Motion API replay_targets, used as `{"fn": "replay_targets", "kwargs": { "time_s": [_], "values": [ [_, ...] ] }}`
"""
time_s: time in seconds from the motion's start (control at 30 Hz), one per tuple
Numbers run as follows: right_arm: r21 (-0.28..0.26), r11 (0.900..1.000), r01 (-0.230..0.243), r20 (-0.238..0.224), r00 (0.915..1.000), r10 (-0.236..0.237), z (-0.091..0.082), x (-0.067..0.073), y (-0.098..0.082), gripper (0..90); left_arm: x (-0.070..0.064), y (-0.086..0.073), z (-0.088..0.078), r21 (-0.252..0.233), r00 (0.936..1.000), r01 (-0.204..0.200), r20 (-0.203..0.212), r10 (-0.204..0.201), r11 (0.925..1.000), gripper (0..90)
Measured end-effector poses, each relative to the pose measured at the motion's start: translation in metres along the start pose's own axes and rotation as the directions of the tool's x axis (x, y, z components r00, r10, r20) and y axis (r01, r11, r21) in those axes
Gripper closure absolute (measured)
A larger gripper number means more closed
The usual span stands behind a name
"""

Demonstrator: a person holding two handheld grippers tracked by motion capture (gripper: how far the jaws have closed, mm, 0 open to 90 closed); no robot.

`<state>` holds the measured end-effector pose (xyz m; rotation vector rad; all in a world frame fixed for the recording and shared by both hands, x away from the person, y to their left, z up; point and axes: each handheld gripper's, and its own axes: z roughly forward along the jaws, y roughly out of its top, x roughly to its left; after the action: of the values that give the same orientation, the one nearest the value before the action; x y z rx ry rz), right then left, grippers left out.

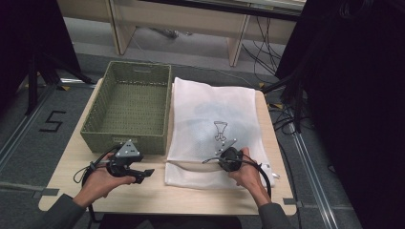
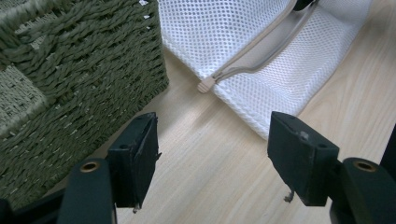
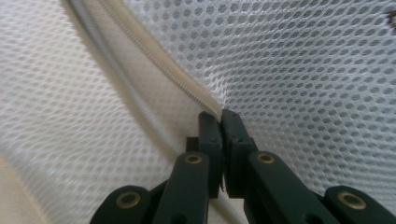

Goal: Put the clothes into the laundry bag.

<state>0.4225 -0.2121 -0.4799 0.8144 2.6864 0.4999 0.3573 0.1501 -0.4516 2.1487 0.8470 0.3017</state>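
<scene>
Left tongs [image 2: 212, 156] spread, empty, near the green woven basket [image 1: 129, 107]. White mesh zip bag [image 1: 215, 114] lies flat on the surface, right of it. Right tongs [image 3: 222, 135] pinching its zipper edge. Soft, light, floppy: grip the seam, not the mesh.

A basket [image 1: 128, 109] is set on the table's [image 1: 157, 193] left half, with a mesh bag [image 1: 215, 119] laid just beside it on the right, reaching toward the near edge.
</scene>
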Motion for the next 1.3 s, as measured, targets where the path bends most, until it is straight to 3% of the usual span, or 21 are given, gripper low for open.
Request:
{"fn": "replay_targets", "kwargs": {
  "time_s": [0.07,0.13,0.17,0.4,0.47,0.57,0.6,0.63,0.73,0.77,0.8,0.87,0.9,0.93,0.97,1.03,1.13,1.17,1.2,1.23,1.3],
  "values": [
    [0.009,1.0,-0.011,-0.017,0.9998,0.011,0.001,0.0,0.0,86.8,0.0,0.0,0.0,0.001,1.0,0.009,0.002,-0.009,1.0,33.3],
    [0.005,0.999,-0.05,-0.027,0.9984,0.05,-0.003,0.002,-0.001,77.6,0.002,-0.001,0.001,0.006,1.0,-0.007,0.007,0.007,1.0,33.4],
    [-0.012,0.999,-0.05,-0.022,0.9985,0.049,-0.006,0.0,-0.002,71.6,0.002,-0.001,0.001,0.006,1.0,-0.005,0.006,0.005,1.0,33.3],
    [-0.128,0.99,-0.06,-0.018,0.9982,0.058,-0.03,0.004,-0.002,60.3,0.004,-0.001,-0.001,0.003,1.0,-0.002,-0.003,0.002,1.0,33.3],
    [-0.145,0.984,-0.101,-0.029,0.9948,0.097,-0.035,0.008,-0.005,56.9,0.003,-0.002,-0.001,0.003,0.9998,0.019,-0.001,-0.019,0.9998,33.2],
    [-0.207,0.962,-0.178,-0.05,0.984,0.171,-0.041,0.008,-0.013,52.0,0.005,-0.001,-0.003,-0.005,0.9999,0.007,-0.012,-0.008,1.0,32.7],
    [-0.242,0.948,-0.207,-0.045,0.9784,0.202,-0.042,0.007,-0.015,50.3,0.005,-0.002,-0.002,-0.008,0.9998,0.02,-0.008,-0.02,0.9998,32.3],
    [-0.251,0.944,-0.214,-0.055,0.9768,0.207,-0.044,0.005,-0.017,49.1,0.006,-0.002,-0.003,-0.007,0.9999,0.016,-0.006,-0.016,0.9998,32.3],
    [-0.317,0.892,-0.323,-0.098,0.9463,0.308,-0.052,0.0,-0.023,45.7,0.006,-0.001,-0.004,-0.017,0.9998,0.015,-0.014,-0.015,0.9997,31.3],
    [-0.349,0.883,-0.314,-0.092,0.9491,0.301,-0.054,-0.004,-0.025,45.1,0.007,-0.001,-0.005,-0.022,0.9999,0.015,-0.003,-0.015,0.9996,31.1],
    [-0.376,0.868,-0.325,-0.091,0.9449,0.315,-0.055,-0.005,-0.027,45.1,0.006,0.0,-0.006,-0.035,0.999,0.044,0.01,-0.043,0.9984,30.4],
    [-0.386,0.852,-0.354,-0.099,0.9342,0.343,-0.058,-0.005,-0.029,44.6,0.006,0.0,-0.008,-0.079,0.9937,0.103,0.051,-0.099,0.9916,29.5],
    [-0.395,0.845,-0.361,-0.097,0.9309,0.352,-0.059,-0.004,-0.03,43.1,0.007,0.0,-0.01,-0.075,0.9947,0.093,0.049,-0.09,0.9928,29.5],
    [-0.391,0.84,-0.377,-0.105,0.9248,0.366,-0.06,-0.003,-0.03,42.3,0.007,-0.001,-0.01,-0.097,0.9942,0.098,0.054,-0.094,0.9904,29.5],
    [-0.403,0.843,-0.356,-0.104,0.9331,0.344,-0.059,-0.005,-0.032,41.5,0.007,-0.002,-0.012,-0.094,0.9935,0.106,0.053,-0.101,0.99,29.6],
    [-0.403,0.828,-0.39,-0.115,0.919,0.377,-0.061,-0.002,-0.034,40.3,0.01,-0.004,-0.013,-0.098,0.9946,0.099,0.041,-0.095,0.9903,29.6],
    [-0.417,0.821,-0.389,-0.118,0.9192,0.376,-0.062,-0.001,-0.036,38.8,0.013,-0.007,-0.016,-0.1,0.9948,0.102,0.01,-0.102,0.9897,29.1],
    [-0.428,0.828,-0.361,-0.099,0.93,0.354,-0.063,-0.002,-0.037,38.4,0.014,-0.007,-0.017,-0.101,0.9952,0.098,0.011,-0.098,0.99,28.9],
    [-0.431,0.825,-0.366,-0.097,0.9277,0.36,-0.063,-0.001,-0.038,38.0,0.015,-0.008,-0.019,-0.092,0.9963,0.086,-0.001,-0.086,0.9921,28.6],
    [-0.433,0.83,-0.351,-0.095,0.9338,0.345,-0.063,-0.002,-0.039,37.9,0.015,-0.008,-0.02,-0.098,0.996,0.089,-0.002,-0.089,0.9912,28.4],
    [-0.421,0.833,-0.361,-0.096,0.9302,0.354,-0.064,-0.001,-0.04,37.8,0.015,-0.009,-0.021,-0.115,0.9951,0.096,-0.012,-0.098,0.9887,28.1]
  ]
}}
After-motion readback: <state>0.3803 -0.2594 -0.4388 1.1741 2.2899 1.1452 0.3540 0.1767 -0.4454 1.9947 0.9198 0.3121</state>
